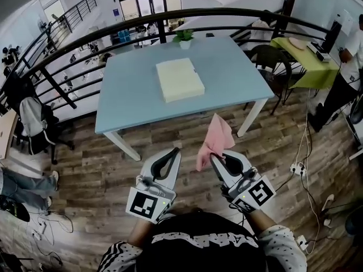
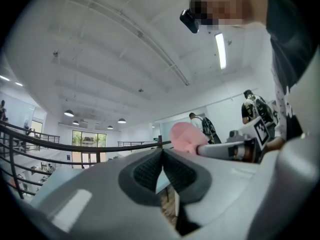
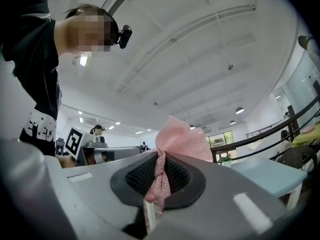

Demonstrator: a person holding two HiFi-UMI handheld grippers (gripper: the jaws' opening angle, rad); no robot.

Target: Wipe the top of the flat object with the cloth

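Pink cloth [image 1: 214, 140] is pinched in the right gripper [image 1: 215, 157] in the head view, one fold standing up ahead of the jaw tips and another drooping on their left side above the wooden floor [image 1: 96, 174]. The left gripper [image 1: 173, 152] is just beside it on the left, its jaws pressed together with nothing between them. Both grippers are low in front of the person, short of the blue table [image 1: 125, 101]. A flat cream object [image 1: 179, 79] lies on that table top well ahead of both grippers, apart from the pink cloth. Beyond it a small potted plant [image 1: 183, 37] stands at the table's far edge, and a dark curved railing [image 1: 85, 41] runs behind. In the left gripper view the dark ribbed pads [image 2: 147, 173] meet in a thin line and hold nothing. Just right of the tips, the pink cloth [image 2: 184, 134] is bunched at the end of the right gripper's jaws, with a marker cube [image 2: 262, 129] farther right. In the right gripper view the jaws are clamped on a twisted strand of the pink cloth [image 3: 182, 139] that runs down between the pads, while the rest fans out above and to the right of the tips. The left gripper's marker cube [image 3: 74, 140] is off to the left, and a corner of the blue table [image 3: 265, 174] lies ahead on the right.
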